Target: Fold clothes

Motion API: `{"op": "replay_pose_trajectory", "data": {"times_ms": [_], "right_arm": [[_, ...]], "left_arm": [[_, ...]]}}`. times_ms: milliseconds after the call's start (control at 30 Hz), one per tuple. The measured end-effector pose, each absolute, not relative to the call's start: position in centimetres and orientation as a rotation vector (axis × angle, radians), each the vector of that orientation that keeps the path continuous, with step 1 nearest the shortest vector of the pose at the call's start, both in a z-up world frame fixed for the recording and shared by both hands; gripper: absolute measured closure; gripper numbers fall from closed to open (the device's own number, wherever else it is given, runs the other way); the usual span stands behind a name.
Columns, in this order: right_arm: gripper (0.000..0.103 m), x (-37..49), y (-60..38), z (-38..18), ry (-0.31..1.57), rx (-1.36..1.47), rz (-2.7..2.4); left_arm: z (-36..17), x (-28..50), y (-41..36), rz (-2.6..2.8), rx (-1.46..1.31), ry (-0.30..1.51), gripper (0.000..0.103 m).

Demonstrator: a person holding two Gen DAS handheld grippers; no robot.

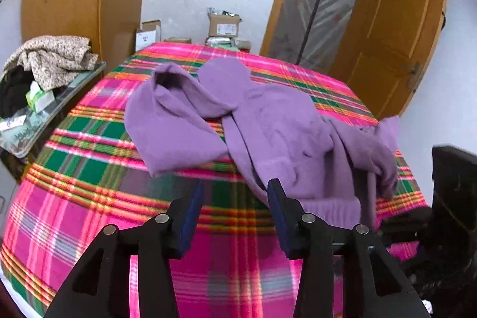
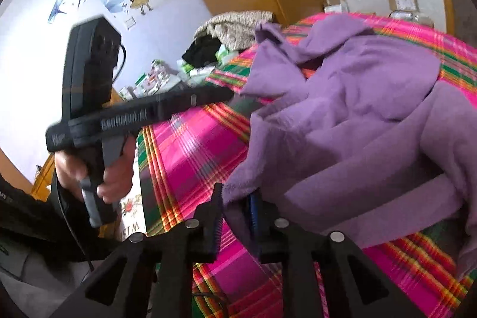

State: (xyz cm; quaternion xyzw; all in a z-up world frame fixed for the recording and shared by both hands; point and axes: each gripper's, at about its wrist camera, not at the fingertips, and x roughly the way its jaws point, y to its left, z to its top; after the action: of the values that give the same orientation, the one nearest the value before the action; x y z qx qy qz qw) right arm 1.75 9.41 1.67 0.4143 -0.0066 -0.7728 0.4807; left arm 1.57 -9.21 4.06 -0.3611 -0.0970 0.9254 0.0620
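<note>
L tool (image 1: 235,192) wide apart, holding nothing, above plaid blanket (image 1: 89,169) just beside purple hoodie (image 1: 280,127). R tool (image 2: 237,198) clamped on hoodie's edge, lifting it; rest of hoodie lies crumpled on blanket

A big bed (image 1: 89,169) with a bright blanket (image 1: 74,213) on top: pink, green and orange stripes crossing. Right on the blanket, a soft purple top (image 1: 283,133), all bunched up, one sleeve (image 1: 167,121) spread to the left. Beside the bed, a low side table (image 1: 44,121) with a heap of speckled cloth (image 1: 53,55), something black (image 1: 12,91) and small boxes (image 1: 38,97).
</note>
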Motion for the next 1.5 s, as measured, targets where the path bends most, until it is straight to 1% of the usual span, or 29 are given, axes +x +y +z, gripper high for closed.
{"op": "replay_pose_trajectory", "data": {"times_ms": [133, 233, 500, 533, 567, 600, 1100, 1233, 1267, 1300, 1333, 1367, 1400, 1500], "right_arm": [[0.081, 3.2, 9.3, 3.0, 0.032, 0.940, -1.865], [0.081, 3.8, 9.3, 3.1, 0.048, 0.923, -1.866], [0.081, 2.5, 11.6, 2.9, -0.056, 0.934, -1.982], [0.081, 2.4, 11.8, 3.0, -0.063, 0.935, -1.990], [0.081, 2.4, 12.1, 2.9, -0.072, 0.938, -1.996], [0.081, 2.3, 12.3, 2.9, -0.080, 0.941, -2.002], [0.081, 1.5, 14.7, 1.5, -0.156, 0.996, -2.086], [0.081, 1.4, 15.1, 1.3, -0.163, 0.989, -2.122], [0.081, 1.3, 15.1, 1.3, -0.167, 0.991, -2.126], [0.081, 1.2, 15.2, 1.3, -0.170, 0.993, -2.129], [0.081, 1.1, 15.2, 1.2, -0.174, 0.995, -2.133], [0.081, 1.0, 15.3, 1.2, -0.177, 0.997, -2.137], [0.081, 1.0, 15.3, 1.1, -0.181, 0.999, -2.140], [0.081, 0.7, 15.4, 1.1, -0.192, 1.007, -2.158]], "left_arm": [[3.9, 2.2, -8.4, 2.766, -1.089, -0.308, 0.057], [3.8, 2.3, -7.9, 2.750, -1.094, -0.315, 0.056], [3.3, 3.2, -6.4, 2.681, -1.129, -0.353, 0.055], [3.2, 3.2, -6.1, 2.678, -1.132, -0.347, 0.054], [3.2, 3.2, -5.8, 2.675, -1.134, -0.341, 0.048], [3.1, 3.2, -5.5, 2.672, -1.136, -0.334, 0.046], [2.3, 3.2, -2.0, 2.654, -1.174, -0.235, 0.046], [0.9, 2.5, -2.7, 2.660, -1.264, -0.281, 0.046], [0.7, 2.3, -3.0, 2.663, -1.280, -0.300, 0.050], [0.6, 2.2, -3.4, 2.672, -1.290, -0.317, 0.063], [0.4, 2.1, -3.7, 2.687, -1.305, -0.320, 0.070], [0.3, 2.0, -4.0, 2.700, -1.318, -0.324, 0.082], [0.2, 2.0, -4.3, 2.708, -1.324, -0.334, 0.090], [0.2, 2.1, -4.9, 2.726, -1.309, -0.362, 0.092]]}}
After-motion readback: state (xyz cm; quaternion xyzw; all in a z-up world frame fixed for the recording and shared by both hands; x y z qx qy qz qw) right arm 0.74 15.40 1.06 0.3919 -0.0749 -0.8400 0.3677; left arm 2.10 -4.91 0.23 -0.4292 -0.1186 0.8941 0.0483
